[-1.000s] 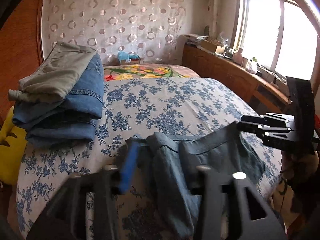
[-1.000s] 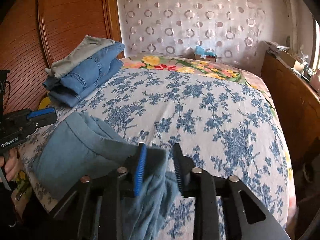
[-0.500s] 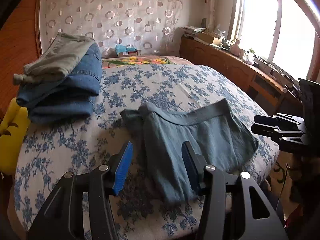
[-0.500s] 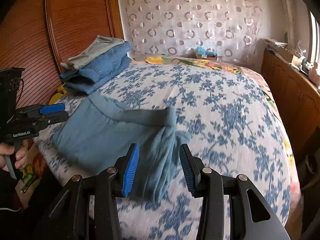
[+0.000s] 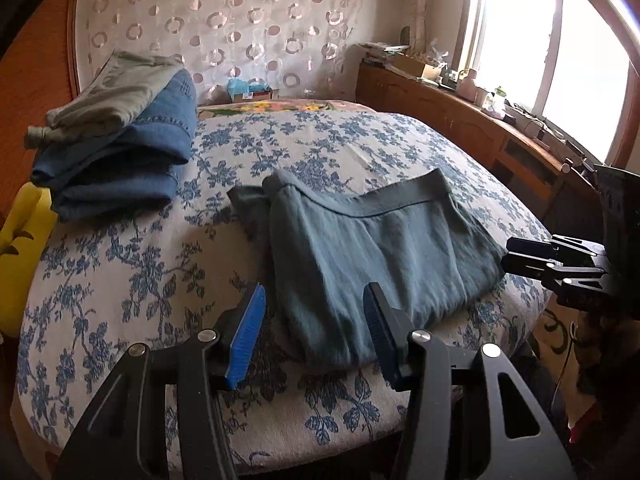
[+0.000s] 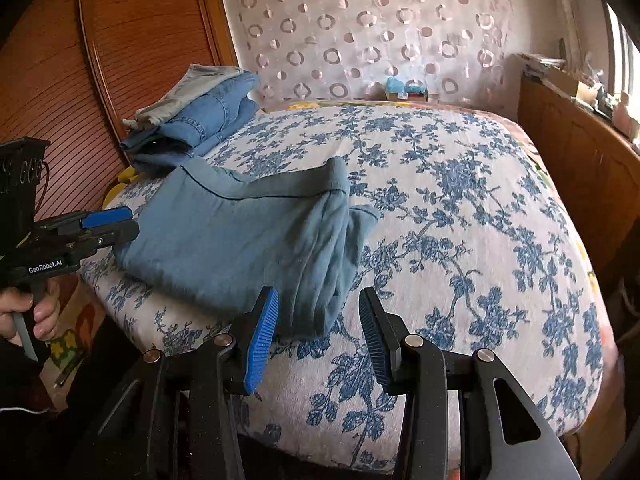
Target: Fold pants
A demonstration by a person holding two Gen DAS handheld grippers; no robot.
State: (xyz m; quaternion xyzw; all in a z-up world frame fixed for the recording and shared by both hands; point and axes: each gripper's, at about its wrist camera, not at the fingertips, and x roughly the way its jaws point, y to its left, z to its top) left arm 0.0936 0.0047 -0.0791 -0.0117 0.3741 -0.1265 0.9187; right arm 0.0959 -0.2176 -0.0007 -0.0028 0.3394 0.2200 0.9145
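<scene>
Now: pants (image 5: 376,248) are laid folded near the bed's (image 5: 132,264) front edge, kept within reach | left gripper (image 5: 314,334) and right gripper (image 6: 318,334) are held wide open, empty, just short of the cloth | folded clothes (image 5: 120,140) are stacked aside.

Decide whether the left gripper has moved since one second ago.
Yes. The left gripper has let go and drawn back from the pants, which lie on the bed.
</scene>
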